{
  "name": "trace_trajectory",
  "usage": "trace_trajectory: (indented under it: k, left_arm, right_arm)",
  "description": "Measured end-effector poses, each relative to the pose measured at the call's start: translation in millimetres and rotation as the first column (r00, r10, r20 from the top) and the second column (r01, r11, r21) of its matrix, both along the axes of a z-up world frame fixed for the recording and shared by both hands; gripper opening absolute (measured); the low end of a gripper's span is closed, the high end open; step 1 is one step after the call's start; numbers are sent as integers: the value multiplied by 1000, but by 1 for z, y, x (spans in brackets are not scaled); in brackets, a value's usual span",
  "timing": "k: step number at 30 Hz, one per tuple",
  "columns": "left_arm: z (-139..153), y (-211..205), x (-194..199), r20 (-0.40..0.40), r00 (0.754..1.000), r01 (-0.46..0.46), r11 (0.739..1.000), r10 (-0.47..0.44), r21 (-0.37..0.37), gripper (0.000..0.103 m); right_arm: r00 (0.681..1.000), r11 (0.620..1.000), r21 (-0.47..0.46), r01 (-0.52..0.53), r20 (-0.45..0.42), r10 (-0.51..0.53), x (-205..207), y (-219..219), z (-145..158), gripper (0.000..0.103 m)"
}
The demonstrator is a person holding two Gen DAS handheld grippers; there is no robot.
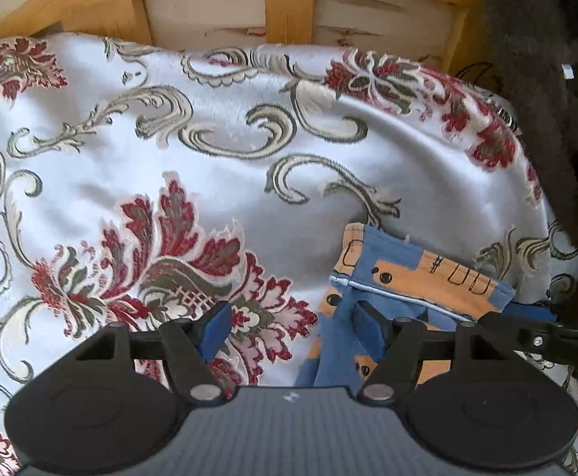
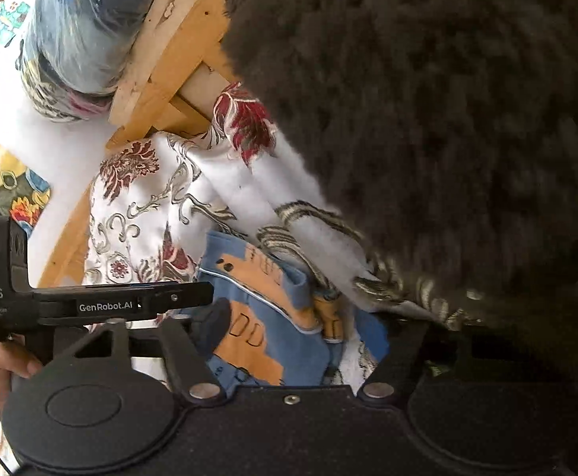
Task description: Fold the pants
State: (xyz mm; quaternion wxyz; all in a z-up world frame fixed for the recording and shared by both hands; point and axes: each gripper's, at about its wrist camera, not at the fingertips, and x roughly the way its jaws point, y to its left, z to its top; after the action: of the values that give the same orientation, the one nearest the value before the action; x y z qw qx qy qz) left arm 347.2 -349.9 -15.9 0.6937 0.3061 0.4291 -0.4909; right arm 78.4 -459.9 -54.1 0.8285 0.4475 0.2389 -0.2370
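Between open left gripper [image 1: 293, 327] jaws, pants [image 1: 404, 277] on blanket [image 1: 217, 131]

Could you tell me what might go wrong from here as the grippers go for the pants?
The pants lie bunched, so the open left gripper may pinch several layers at once. They sit at the edge of the floral bedspread, so a low grab could catch it too. The dark furry blanket crowds the right gripper, hiding part of the pants.
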Motion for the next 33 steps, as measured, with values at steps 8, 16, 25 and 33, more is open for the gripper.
trace_trajectory:
  k: [8, 16, 25, 33]
  left_arm:
    - [-7, -5, 2, -53, 998, 26, 999, -27, -22, 49]
    - [-16, -14, -7, -9, 999, 36, 999, -37, -15, 56]
    - [17, -5, -1, -137, 971, -195, 981, 194, 7, 72]
    - [5, -4, 28, -564, 676, -519, 850, 475, 93, 78]
  right_arm:
    - [1000, 997, -82, -17, -3, 17, -4, 2, -3, 12]
    - [997, 931, -356, -79, -52, 65, 1, 26, 15, 10]
    - [995, 957, -279, -80, -83, 59, -3, 13, 1, 11]
    - [979, 888, -429, -168, -175, 102, 11, 38, 7, 12]
